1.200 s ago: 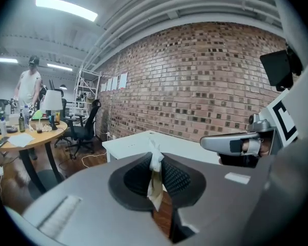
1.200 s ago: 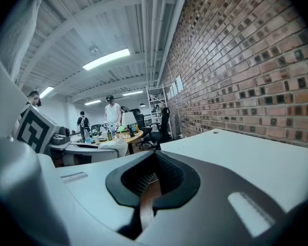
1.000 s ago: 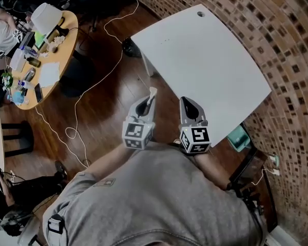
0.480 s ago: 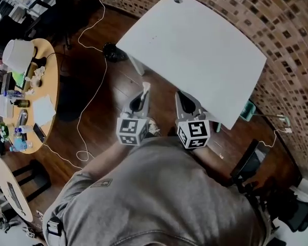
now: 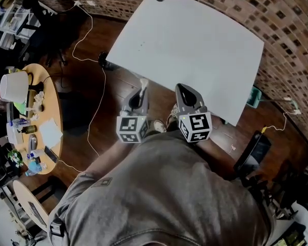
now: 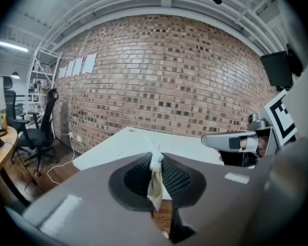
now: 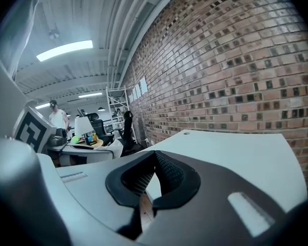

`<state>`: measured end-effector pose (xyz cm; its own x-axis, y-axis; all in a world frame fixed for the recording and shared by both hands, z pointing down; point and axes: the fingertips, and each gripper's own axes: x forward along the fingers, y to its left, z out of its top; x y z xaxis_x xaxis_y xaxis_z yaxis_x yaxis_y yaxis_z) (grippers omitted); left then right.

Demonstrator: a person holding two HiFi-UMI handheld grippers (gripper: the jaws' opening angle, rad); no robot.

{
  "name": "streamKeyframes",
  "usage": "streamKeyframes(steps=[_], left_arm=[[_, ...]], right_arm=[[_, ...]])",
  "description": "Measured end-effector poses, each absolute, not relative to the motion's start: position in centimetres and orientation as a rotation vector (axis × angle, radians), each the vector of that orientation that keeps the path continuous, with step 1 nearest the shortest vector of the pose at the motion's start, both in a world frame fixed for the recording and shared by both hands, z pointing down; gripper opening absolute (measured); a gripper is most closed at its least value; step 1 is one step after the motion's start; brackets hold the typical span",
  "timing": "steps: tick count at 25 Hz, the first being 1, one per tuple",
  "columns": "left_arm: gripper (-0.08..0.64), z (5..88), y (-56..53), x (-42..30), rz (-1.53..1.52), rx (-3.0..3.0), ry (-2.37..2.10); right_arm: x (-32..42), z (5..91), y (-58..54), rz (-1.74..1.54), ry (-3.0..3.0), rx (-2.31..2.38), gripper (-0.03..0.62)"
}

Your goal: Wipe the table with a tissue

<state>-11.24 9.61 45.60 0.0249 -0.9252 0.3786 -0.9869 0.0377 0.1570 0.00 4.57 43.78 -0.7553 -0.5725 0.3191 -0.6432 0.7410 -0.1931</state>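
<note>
Two grippers are held close in front of the person. The left gripper (image 5: 142, 92) is pinched on a thin strip of tissue (image 6: 154, 181) that sticks out past its tips, and the right gripper (image 5: 182, 94) is closed on nothing. Both seem to hover at the near edge of the table (image 5: 195, 50), though height is hard to judge. Wiping well likely means pressing the tissue's free end flat, then sweeping toward the brick wall (image 6: 169, 76).
</note>
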Motion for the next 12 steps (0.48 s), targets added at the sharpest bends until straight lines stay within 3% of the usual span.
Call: streamKeyframes(steps=[12], left_arm=[[0.025, 45.6, -0.2, -11.4, 0.293, 1.977, -1.924]], right_arm=[[0.8, 44.2, -4.4, 0.493, -2.705, 1.043, 0.014]])
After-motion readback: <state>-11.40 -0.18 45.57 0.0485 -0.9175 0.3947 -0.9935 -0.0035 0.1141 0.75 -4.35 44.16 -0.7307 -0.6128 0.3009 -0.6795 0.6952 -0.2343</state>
